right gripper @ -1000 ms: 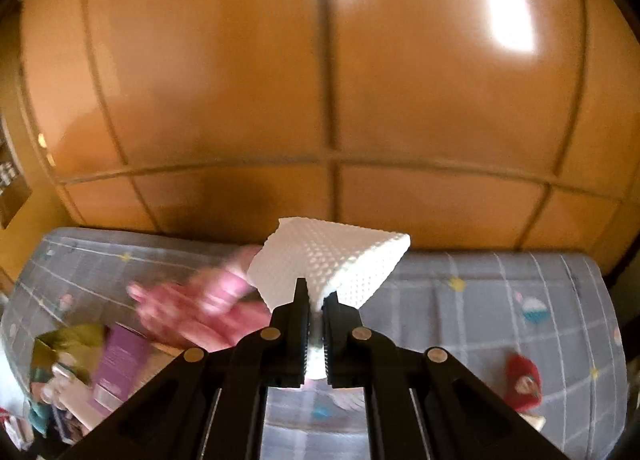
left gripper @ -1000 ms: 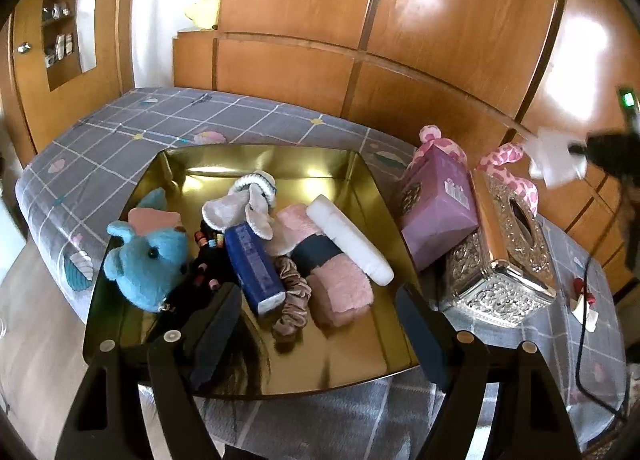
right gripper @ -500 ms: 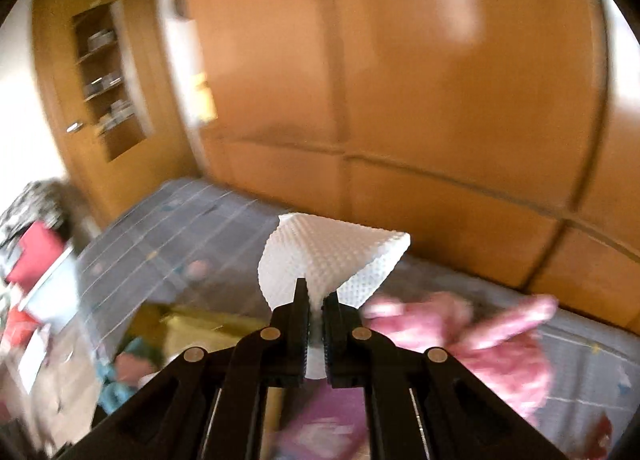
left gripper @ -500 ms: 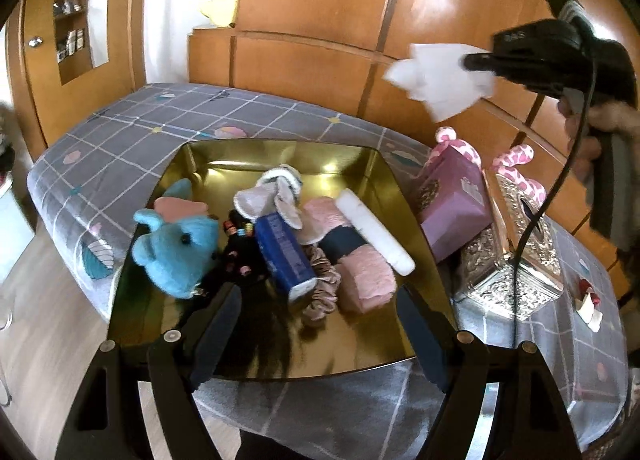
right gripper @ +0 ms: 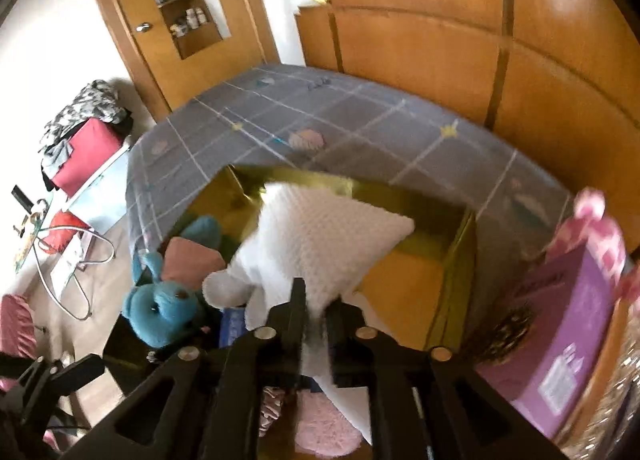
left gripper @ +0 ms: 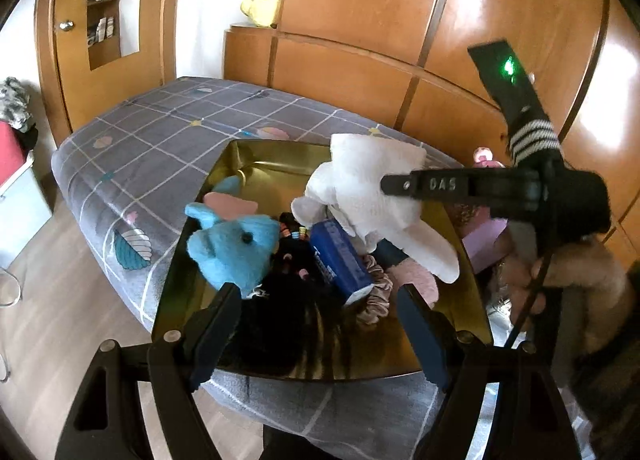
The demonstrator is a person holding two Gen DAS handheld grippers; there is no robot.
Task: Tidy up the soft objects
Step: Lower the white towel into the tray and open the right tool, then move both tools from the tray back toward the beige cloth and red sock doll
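Observation:
A gold tray (left gripper: 256, 156) on the bed holds a blue plush (left gripper: 232, 248), a blue tissue pack (left gripper: 336, 260), a pink fuzzy roll (left gripper: 416, 280), a scrunchie (left gripper: 376, 296) and dark hair (left gripper: 280, 320). My right gripper (right gripper: 318, 300) hangs over the tray (right gripper: 460, 244) and its jaws are opening. A white dimpled tissue (right gripper: 320, 244) sits loosely between them and droops over the tray's contents. From the left wrist view, that gripper (left gripper: 386, 184) reaches in from the right with the tissue (left gripper: 360, 180) at its tip. My left gripper (left gripper: 318, 296) stands open over the tray's near edge, with nothing between its fingers.
A purple box (right gripper: 568, 324) and a pink-and-white plush (right gripper: 600, 228) lie right of the tray. The grey checked bedcover (left gripper: 160, 132) runs back to wooden wardrobe panels (left gripper: 360, 0). A red box (right gripper: 88, 148) and wire hangers (right gripper: 80, 260) are on the floor at left.
My right gripper swung from the right side down over the tray with the tissue, and its jaws have parted. The left gripper shifted slightly, still open.

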